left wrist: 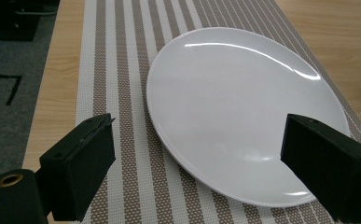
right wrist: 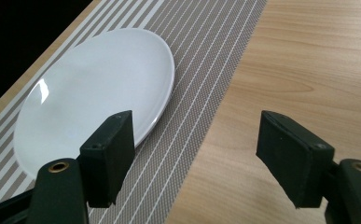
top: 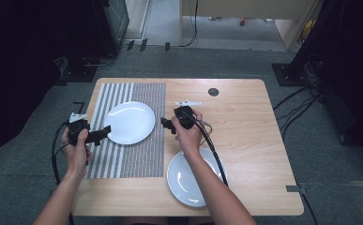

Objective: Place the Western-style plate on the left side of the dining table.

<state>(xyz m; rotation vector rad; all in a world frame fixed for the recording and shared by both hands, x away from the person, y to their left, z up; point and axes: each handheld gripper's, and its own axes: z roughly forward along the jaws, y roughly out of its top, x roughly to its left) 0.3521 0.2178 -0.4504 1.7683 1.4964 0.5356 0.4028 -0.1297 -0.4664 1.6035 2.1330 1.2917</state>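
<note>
A white plate (top: 129, 123) lies on a striped placemat (top: 141, 93) on the left half of the wooden table (top: 245, 117). My left gripper (top: 100, 135) is open at the plate's left rim, its jaws low over the mat. In the left gripper view the plate (left wrist: 234, 107) spreads between and beyond the wide-apart jaws of that gripper (left wrist: 197, 140). My right gripper (top: 166, 124) is open just right of the plate, over the mat's right edge. In the right gripper view the plate (right wrist: 94, 88) sits ahead on the left, partly behind the left jaw of that gripper (right wrist: 194, 135), which holds nothing.
A second white plate (top: 188, 180) rests near the table's front edge, partly under the right forearm. A dark round grommet (top: 213, 92) sits at the table's far side. Cables and black stands surround the table on the grey carpet (top: 38, 117).
</note>
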